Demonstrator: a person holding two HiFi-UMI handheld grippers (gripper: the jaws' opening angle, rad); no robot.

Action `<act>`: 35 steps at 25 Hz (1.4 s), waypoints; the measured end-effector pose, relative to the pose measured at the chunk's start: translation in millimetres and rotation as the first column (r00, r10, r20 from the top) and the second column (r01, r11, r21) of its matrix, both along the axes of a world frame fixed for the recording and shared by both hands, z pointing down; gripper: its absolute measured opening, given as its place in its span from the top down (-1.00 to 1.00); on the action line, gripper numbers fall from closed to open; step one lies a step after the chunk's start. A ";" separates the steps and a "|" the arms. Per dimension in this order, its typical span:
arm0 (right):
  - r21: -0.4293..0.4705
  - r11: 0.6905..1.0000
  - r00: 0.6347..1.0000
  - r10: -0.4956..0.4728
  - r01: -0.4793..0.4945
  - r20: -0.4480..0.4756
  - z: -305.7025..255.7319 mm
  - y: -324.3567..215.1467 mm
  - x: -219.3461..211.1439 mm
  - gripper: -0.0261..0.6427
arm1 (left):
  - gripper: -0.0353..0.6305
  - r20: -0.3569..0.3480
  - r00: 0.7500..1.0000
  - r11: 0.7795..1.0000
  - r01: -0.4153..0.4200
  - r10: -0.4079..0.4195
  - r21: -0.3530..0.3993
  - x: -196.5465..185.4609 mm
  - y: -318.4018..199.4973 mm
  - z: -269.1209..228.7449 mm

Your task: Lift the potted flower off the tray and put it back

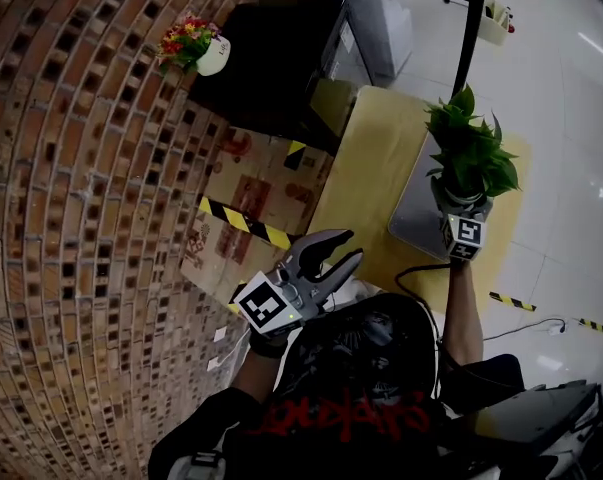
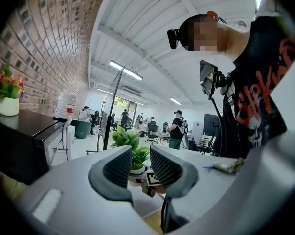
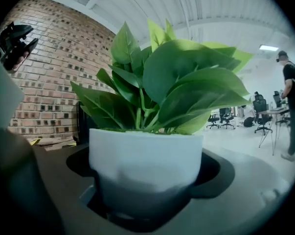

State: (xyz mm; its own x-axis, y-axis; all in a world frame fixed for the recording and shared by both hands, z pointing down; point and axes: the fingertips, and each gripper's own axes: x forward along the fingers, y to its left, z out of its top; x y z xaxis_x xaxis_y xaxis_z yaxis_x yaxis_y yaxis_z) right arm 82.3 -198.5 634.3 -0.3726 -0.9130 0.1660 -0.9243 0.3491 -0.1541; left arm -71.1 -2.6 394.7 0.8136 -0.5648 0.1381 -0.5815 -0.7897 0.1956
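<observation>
My right gripper's (image 1: 461, 208) jaws are clamped on one white pot (image 3: 145, 153) holding a leafy green plant (image 3: 176, 82). It sits right between them, over the single grey tray (image 1: 413, 218) on the counter (image 1: 366, 188) (touching or not, I can't tell). My left gripper's (image 1: 353, 245) jaws stand partly apart with nothing in them. A second pot (image 1: 213, 58), of red and yellow flowers (image 1: 186, 38), sits far beyond them on a black cabinet (image 1: 271, 68).

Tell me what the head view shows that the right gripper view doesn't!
Only the head view shows the small white pot of red and yellow flowers and the flat grey tray. Only the right gripper view shows the black office chairs and a standing person far behind. Both show the green leafy plant in a white pot and the brown brick wall.
</observation>
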 end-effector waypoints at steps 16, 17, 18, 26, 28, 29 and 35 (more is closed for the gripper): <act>-0.076 0.997 0.998 -0.035 0.031 -0.055 89.2 -7.2 -6.0 -0.72 | 0.56 -0.019 0.998 0.997 0.062 -0.063 -0.041 5.2 -14.7 10.3; -0.078 0.996 0.998 -0.036 0.031 -0.054 84.2 -4.4 -4.7 -0.72 | 0.56 -0.024 0.998 0.998 0.052 -0.053 -0.039 7.2 -13.2 9.6; -0.064 0.997 0.998 -0.035 0.032 -0.052 71.8 -2.7 -3.3 -0.71 | 0.56 -0.023 0.999 0.999 0.039 -0.040 -0.035 9.4 -11.5 8.8; 0.228 0.972 0.997 -0.036 0.052 -0.073 -72.3 4.7 -5.5 -0.72 | 0.56 -0.051 0.998 0.999 0.031 -0.031 -0.009 4.1 -5.1 0.3; 0.214 0.975 0.997 -0.040 0.054 -0.068 -71.2 -2.1 -9.5 -0.72 | 0.56 -0.055 0.998 0.999 0.039 -0.040 -0.013 1.2 -3.4 0.2; 0.188 0.981 0.998 -0.032 0.043 -0.061 -63.3 -9.0 -9.8 -0.72 | 0.56 -0.055 0.998 0.999 0.042 -0.043 -0.017 0.3 -2.5 1.1; 0.018 1.000 0.992 0.022 -0.020 -0.124 53.0 -81.4 2.3 -0.71 | 0.56 -0.034 0.996 0.996 0.080 -0.082 -0.049 -5.3 -3.2 10.1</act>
